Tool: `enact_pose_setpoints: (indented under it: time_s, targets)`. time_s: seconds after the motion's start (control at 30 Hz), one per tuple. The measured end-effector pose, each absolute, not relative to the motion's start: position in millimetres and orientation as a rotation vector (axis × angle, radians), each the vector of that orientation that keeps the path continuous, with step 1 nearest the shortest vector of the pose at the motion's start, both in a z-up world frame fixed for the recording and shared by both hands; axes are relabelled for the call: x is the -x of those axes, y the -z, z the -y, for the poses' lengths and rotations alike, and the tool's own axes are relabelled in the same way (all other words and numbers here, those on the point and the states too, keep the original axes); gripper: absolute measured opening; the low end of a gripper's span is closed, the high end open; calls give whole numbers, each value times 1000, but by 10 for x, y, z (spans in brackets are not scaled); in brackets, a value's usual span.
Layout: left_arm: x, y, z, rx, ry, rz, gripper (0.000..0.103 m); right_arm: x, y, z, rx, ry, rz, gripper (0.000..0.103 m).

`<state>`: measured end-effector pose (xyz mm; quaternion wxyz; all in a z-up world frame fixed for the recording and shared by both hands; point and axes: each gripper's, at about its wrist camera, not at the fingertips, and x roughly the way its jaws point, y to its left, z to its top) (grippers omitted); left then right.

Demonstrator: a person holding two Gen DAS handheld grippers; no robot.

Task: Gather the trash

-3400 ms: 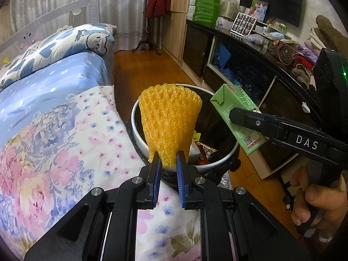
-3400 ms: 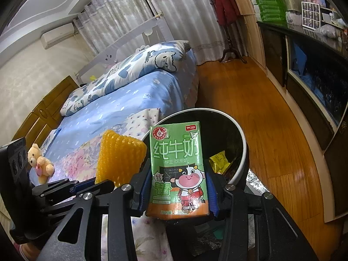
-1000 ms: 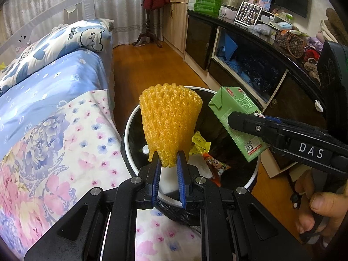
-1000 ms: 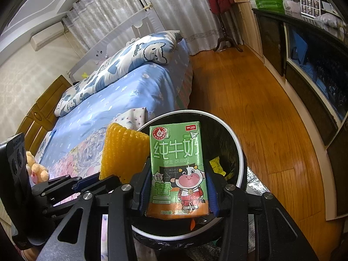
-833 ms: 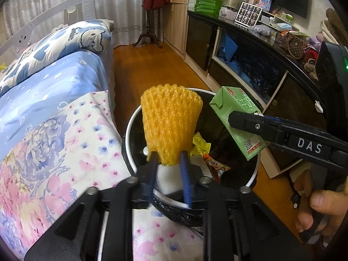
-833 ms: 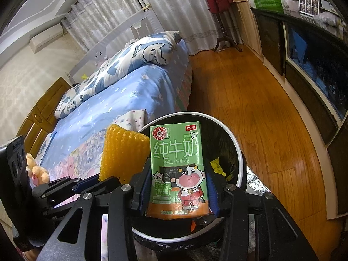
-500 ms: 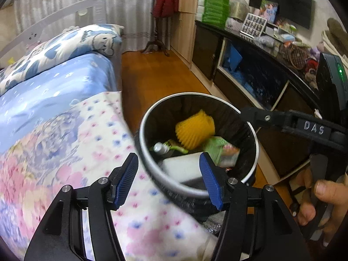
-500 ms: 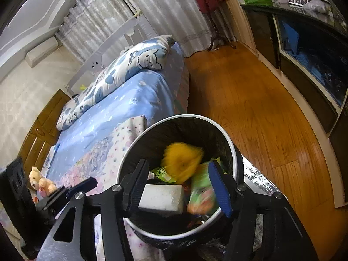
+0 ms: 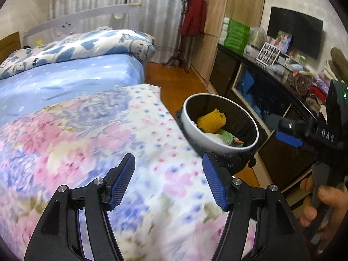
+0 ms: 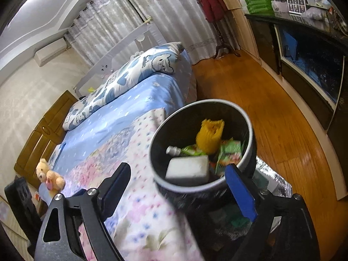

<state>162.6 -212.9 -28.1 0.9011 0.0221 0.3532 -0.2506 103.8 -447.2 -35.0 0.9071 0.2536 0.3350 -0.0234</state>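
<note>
Resting in the bin (image 10: 250, 128) now: foam net (image 10: 209, 137) and carton (image 10: 231, 152), both among other trash. Right wrist view puts the bin at centre frame, just beside the floral quilt (image 10: 139, 208) edge, on the wood floor (image 10: 271, 113). Net stands roughly on end, long axis near vertical in frame, open ragged end pointing up toward the far rim. Carton lies tilted just right of the net and touching it, long axis running from lower left to upper right; blur hides which end is the top. White block (image 10: 187, 167) lies flat at the near side, small bottle (image 10: 173, 150) to its upper left.

Left wrist view: bin (image 9: 217, 145) at right of centre, net (image 9: 211, 121) lying with long axis up-right, carton (image 9: 230, 138) below-right of it.

Left gripper (image 9: 168, 179): jaws spread wide, nothing between, over the quilt (image 9: 87, 134). Right gripper (image 10: 180, 189): jaws spread wide, empty, framing the bin's near rim; also visible at right edge of the left view (image 9: 289, 138).
</note>
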Motion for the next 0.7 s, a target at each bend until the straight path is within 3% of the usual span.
enact_pose_setpoints:
  time_s: [0.17,0.5,0.6,0.7]
  targets:
    - [-1275,209,1707,-28,460,-665,80,-747,298,4046,-473,33,-658,98]
    - [-588,-42,1005,4,285,-476,96,-286,98,3384,-305,25,-526,98]
    - [-386,-160,862,3,225,-382,103,-120,-134,3228,-222,36,-431,101]
    - [-253,-213,784,-12,158,-311,103,80,-315,3093,-135,37,-305,103]
